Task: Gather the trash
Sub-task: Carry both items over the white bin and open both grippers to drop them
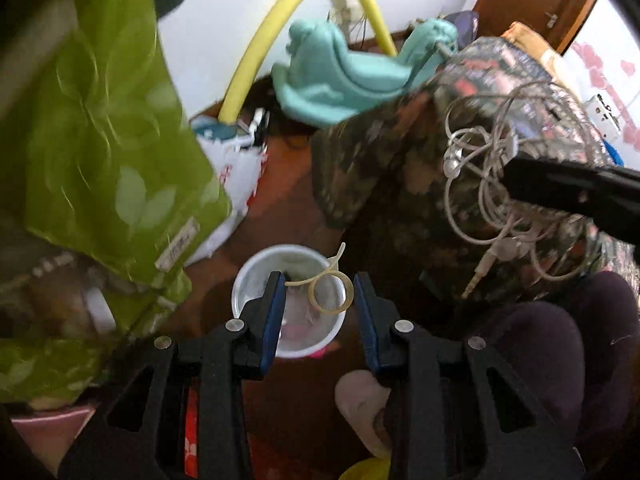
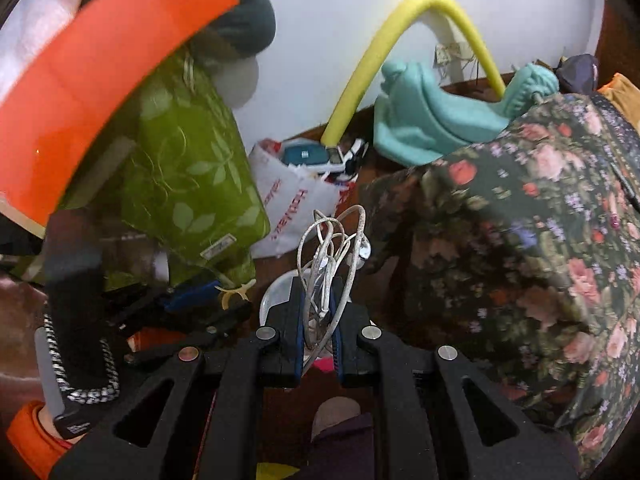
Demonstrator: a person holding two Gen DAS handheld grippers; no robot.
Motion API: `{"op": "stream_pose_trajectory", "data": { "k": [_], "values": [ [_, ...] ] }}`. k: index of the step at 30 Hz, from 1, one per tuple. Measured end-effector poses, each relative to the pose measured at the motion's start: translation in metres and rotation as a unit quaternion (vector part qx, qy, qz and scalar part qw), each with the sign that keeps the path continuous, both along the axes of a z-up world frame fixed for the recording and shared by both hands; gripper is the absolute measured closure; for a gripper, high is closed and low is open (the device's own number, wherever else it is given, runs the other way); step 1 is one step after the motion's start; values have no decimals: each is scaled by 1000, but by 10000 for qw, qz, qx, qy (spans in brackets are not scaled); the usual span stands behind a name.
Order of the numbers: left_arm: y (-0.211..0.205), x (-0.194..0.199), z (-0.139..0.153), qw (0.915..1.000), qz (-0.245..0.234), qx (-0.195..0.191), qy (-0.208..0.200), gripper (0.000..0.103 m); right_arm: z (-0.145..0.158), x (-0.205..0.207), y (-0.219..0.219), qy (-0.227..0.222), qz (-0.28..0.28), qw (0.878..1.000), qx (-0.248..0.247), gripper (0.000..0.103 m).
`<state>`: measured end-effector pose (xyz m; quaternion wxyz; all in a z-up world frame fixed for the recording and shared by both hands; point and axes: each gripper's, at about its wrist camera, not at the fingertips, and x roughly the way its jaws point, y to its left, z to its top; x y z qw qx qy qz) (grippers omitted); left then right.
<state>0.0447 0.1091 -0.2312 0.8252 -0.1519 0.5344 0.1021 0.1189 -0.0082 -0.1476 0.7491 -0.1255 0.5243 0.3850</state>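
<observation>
Left-wrist view: the left gripper (image 1: 319, 280) points steeply down over a white cup (image 1: 289, 300) standing upright on the brown floor (image 1: 288, 208), mouth facing up. Its jaws stand partly apart, and a pale rubber band (image 1: 330, 294) hangs at the left fingertip; whether the pads pinch it cannot be told. The band's loop lies over the cup mouth, its loose tail pointing up and away from the camera. At right, the right gripper (image 1: 516, 180) carries a tangled white earphone cable (image 1: 500, 184) in front of a floral cloth (image 1: 380, 168). A green leaf-print bag (image 1: 100, 140) fills the left side. Right-wrist view: the right gripper (image 2: 318, 280) is clenched on the earphone cable (image 2: 332, 248), whose loops rise past the fingertips, long axis running along the fingers. The white cup (image 2: 276, 292) shows just beyond the left finger. The left gripper (image 2: 216, 292) lies to the left, with the rubber band (image 2: 236, 292) at its tip.
</observation>
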Motion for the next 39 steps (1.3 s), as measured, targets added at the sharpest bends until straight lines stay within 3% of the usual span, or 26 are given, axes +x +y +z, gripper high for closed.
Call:
{"op": "stream_pose_trajectory", "data": {
  "k": [11,14,16,22,26,39],
  "values": [
    [30,9,-71,9963,319,-455,661,69,-36,1,31,419,160,9985,-318,93],
    [39,14,-85,9932,455,-620,876,60,-42,3,39,526,178,9979,-338,93],
    [43,13,-89,9925,498,-644,907,60,-47,3,45,622,217,9972,-358,93],
    [50,-4,-90,9920,508,-592,990,60,-54,0,62,847,422,9947,-399,92],
    [52,-16,-85,9918,556,-602,977,60,-65,-1,72,1135,538,9906,-542,78],
    [36,-16,-52,9955,416,-418,740,60,-41,4,42,713,330,9957,-500,74]
  ]
}}
